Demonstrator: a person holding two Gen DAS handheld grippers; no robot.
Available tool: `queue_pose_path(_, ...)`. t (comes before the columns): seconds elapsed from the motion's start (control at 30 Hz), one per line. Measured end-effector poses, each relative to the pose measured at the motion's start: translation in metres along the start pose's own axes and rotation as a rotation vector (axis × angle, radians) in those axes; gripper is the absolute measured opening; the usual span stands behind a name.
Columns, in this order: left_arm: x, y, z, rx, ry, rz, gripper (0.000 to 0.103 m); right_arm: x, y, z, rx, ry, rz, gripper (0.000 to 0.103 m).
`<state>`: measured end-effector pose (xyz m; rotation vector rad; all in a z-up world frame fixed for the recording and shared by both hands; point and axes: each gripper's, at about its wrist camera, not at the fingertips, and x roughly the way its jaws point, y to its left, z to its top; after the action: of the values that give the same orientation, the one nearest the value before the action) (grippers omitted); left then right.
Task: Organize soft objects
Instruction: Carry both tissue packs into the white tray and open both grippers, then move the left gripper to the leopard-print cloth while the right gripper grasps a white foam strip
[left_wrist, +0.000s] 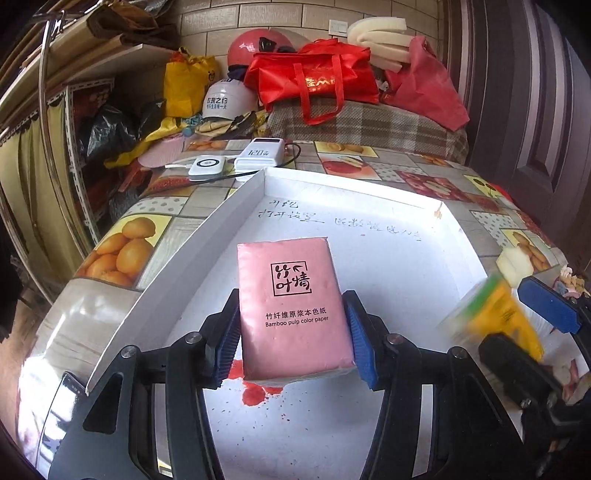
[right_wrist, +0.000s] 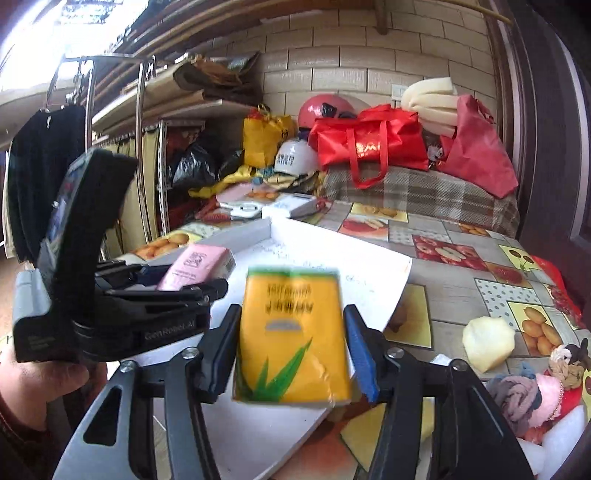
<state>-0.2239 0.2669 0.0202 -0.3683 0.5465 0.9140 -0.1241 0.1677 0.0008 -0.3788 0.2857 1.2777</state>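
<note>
My left gripper is shut on a pink tissue pack and holds it over the white shallow box. The pink pack also shows in the right wrist view, with the left gripper around it. My right gripper is shut on a yellow tissue pack with a green leaf print, held above the box's near right edge. In the left wrist view the yellow pack is blurred at the right, between the right gripper's blue pads.
A fruit-print tablecloth covers the table. A pale foam piece, a small doll and cloth bits lie at the right. Power banks with cables sit behind the box. Red bags and helmets are piled at the back.
</note>
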Motion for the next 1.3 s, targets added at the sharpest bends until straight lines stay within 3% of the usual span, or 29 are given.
queue_pose_path(0.03, -0.001, 0.002, 0.0, -0.011, -0.004, 0.005, 0.059, 0.002, 0.0, 0.0, -0.002, 0.013, -0.005, 0.08)
queue_pose_path(0.07, -0.003, 0.004, 0.0, -0.021, -0.01, 0.006, 0.079, 0.003, -0.001, 0.0, 0.0, 0.019, -0.008, 0.089)
queue_pose_path(0.13, -0.006, 0.008, 0.0, -0.041, -0.027, 0.019, 0.092, 0.001, -0.001, -0.001, 0.007, 0.014, -0.019, 0.09)
queue_pose_path(0.47, -0.017, 0.021, 0.0, -0.105, -0.085, 0.065, 0.092, -0.006, 0.0, 0.0, 0.011, -0.024, -0.031, 0.09)
queue_pose_path(0.67, -0.028, 0.017, -0.003, -0.087, -0.143, 0.082, 0.092, -0.017, -0.003, -0.001, 0.023, -0.074, -0.037, 0.09)
queue_pose_path(0.9, -0.056, -0.002, -0.011, 0.004, -0.301, 0.117, 0.092, -0.04, -0.004, -0.006, 0.037, -0.119, -0.034, 0.09)
queue_pose_path(1.13, -0.064, -0.009, -0.016, 0.011, -0.312, 0.079, 0.092, -0.082, 0.005, -0.008, -0.039, -0.28, -0.081, 0.091)
queue_pose_path(1.3, -0.069, -0.026, -0.021, 0.044, -0.293, -0.029, 0.092, -0.123, 0.009, -0.018, -0.111, -0.468, -0.232, 0.091)
